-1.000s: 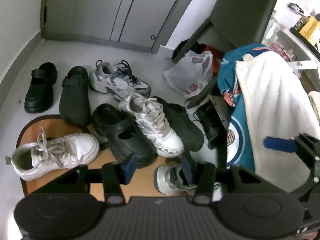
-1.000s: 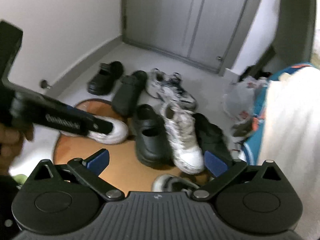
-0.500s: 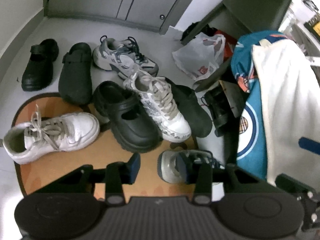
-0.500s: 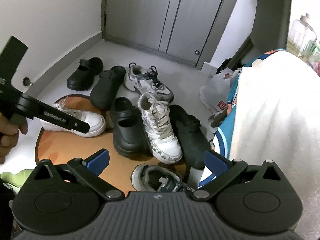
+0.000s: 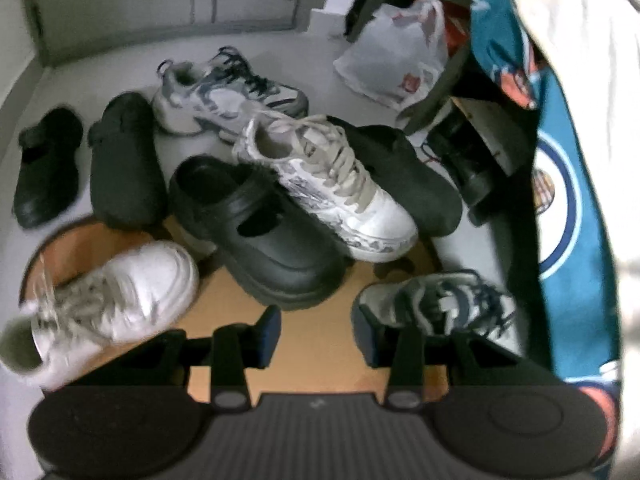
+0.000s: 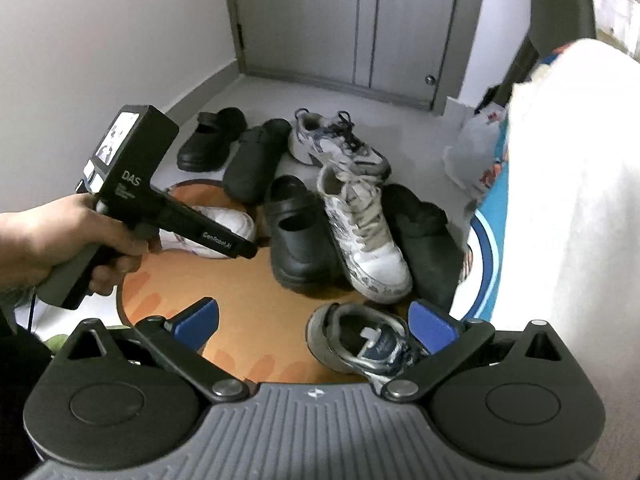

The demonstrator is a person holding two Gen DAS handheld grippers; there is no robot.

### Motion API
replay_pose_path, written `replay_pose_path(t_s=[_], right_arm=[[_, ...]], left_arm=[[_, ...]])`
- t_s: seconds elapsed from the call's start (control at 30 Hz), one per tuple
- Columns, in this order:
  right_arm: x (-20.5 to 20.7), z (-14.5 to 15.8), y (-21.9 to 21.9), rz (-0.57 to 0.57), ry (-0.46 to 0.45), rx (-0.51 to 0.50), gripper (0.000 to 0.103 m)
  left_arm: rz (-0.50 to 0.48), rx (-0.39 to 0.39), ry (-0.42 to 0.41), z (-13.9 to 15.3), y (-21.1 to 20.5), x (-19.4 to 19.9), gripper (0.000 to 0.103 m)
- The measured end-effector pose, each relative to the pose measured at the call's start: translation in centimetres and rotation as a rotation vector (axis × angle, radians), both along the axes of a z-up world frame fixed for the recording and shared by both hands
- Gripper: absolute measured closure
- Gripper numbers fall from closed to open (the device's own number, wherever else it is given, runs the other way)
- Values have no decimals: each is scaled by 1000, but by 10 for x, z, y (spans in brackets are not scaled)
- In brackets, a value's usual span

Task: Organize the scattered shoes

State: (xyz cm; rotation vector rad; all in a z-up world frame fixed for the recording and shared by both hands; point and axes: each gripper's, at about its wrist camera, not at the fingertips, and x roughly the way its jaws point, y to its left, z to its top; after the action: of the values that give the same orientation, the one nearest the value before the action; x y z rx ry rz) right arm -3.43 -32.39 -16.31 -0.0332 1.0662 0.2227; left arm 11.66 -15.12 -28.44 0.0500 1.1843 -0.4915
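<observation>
The left gripper (image 5: 316,336), lettered "DAS" and "GenRobot.AI", has just narrowed its part-open jaws, which hold nothing. The grey-and-navy sneaker (image 5: 440,308) touches its right finger. The right gripper (image 6: 314,320) gapes wide and empty over that sneaker's heel. A white plastic bag (image 5: 396,60) with unreadable red print lies far ahead.

Bare orange mat (image 6: 256,328) lies open; black clog (image 6: 298,236) and hanging towel (image 6: 560,200) crowd its far and right sides.
</observation>
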Motion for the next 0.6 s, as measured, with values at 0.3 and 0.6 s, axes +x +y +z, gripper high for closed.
replay_pose_path(t_s=[0.3, 0.6], right_arm=[[-9, -30, 18, 99, -5, -77, 0], [-14, -65, 12, 37, 46, -114, 0]], left_arm=[[-110, -55, -49, -6, 3, -17, 60], [-138, -90, -53, -33, 12, -20, 60]])
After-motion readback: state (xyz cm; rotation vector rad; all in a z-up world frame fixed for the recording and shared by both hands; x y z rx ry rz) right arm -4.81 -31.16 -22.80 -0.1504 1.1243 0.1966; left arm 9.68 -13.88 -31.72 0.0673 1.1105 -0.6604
